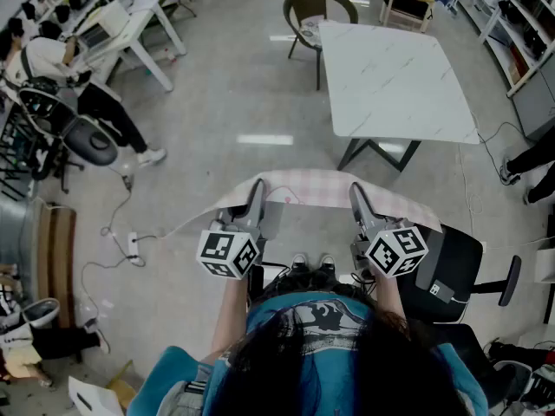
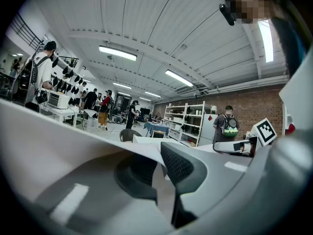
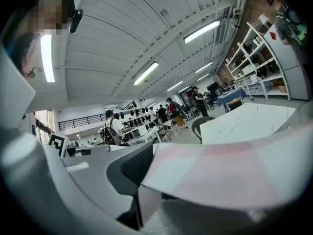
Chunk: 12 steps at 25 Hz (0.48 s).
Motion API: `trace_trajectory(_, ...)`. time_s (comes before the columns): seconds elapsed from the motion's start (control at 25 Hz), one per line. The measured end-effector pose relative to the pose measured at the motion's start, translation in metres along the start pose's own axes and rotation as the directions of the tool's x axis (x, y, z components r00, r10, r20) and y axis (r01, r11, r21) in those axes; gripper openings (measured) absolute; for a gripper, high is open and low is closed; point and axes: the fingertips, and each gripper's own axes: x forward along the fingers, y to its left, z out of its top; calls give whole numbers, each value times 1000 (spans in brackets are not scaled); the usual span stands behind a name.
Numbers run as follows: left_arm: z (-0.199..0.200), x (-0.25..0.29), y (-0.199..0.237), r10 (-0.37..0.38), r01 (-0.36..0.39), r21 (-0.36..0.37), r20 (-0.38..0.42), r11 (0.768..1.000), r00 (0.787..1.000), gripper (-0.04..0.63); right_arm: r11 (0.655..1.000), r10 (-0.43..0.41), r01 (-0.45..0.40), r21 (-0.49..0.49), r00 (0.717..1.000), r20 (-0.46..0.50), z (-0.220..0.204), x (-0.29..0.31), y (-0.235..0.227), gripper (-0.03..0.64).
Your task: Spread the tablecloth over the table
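A pink checked tablecloth (image 1: 314,188) hangs stretched between my two grippers, in front of my feet. My left gripper (image 1: 255,190) is shut on its left part, and my right gripper (image 1: 355,191) is shut on its right part. The white marble-topped table (image 1: 395,76) stands bare a little further ahead and to the right, apart from the cloth. In the left gripper view the cloth (image 2: 73,131) runs in between the jaws of the left gripper (image 2: 159,173). The right gripper view shows the pink cloth (image 3: 230,173) pinched in the right gripper (image 3: 146,182), with the table (image 3: 247,124) beyond.
A wicker chair (image 1: 317,7) stands behind the table. A black office chair (image 1: 460,267) is close at my right. A seated person (image 1: 61,68) and a white desk (image 1: 130,24) are at far left. A power strip with cables (image 1: 132,245) lies on the floor. Shelves (image 1: 520,24) line the right.
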Motion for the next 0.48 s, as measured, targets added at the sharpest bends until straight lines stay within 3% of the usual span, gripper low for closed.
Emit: trace_trajectory(0.48, -1, 6, -17, -24, 25, 22, -10, 999, 1000, 46, 999, -22, 21, 41, 1000, 19, 1, -17, -10, 49)
